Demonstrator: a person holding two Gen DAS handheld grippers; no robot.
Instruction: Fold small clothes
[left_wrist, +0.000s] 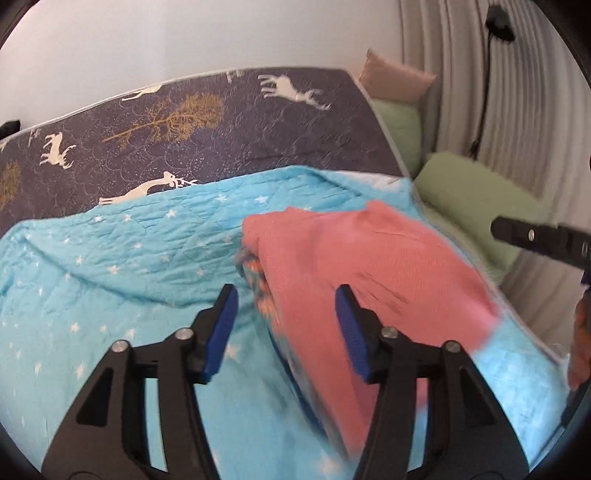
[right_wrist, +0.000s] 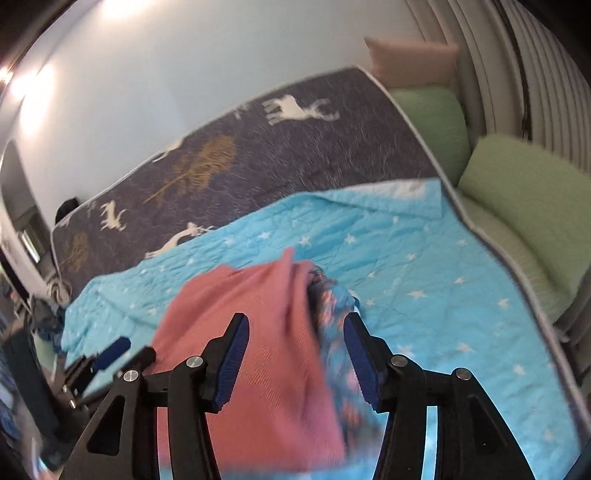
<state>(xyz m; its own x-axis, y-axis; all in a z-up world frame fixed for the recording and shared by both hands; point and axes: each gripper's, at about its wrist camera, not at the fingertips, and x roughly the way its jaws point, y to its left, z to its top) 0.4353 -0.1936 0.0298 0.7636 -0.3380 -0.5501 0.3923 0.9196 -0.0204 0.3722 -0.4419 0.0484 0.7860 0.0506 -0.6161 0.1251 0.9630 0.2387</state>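
A pink knitted garment (left_wrist: 373, 266) lies on the light blue star quilt (left_wrist: 129, 266), on top of a patterned blue and orange piece (left_wrist: 258, 284) that shows at its left edge. My left gripper (left_wrist: 286, 317) is open, its blue pads standing either side of the garment's left edge. In the right wrist view the pink garment (right_wrist: 255, 332) and the patterned piece (right_wrist: 332, 306) lie between and under my open right gripper (right_wrist: 295, 350). The left gripper (right_wrist: 107, 354) shows at the lower left there. The right gripper shows only as a black finger (left_wrist: 535, 236) at the right edge of the left wrist view.
The quilt covers a dark bedspread with deer and trees (left_wrist: 207, 122). Green cushions (left_wrist: 476, 199) and a beige pillow (left_wrist: 395, 77) lie along the right side by a pleated curtain (left_wrist: 517, 92). A white wall is behind. Clutter stands at the left (right_wrist: 40, 321).
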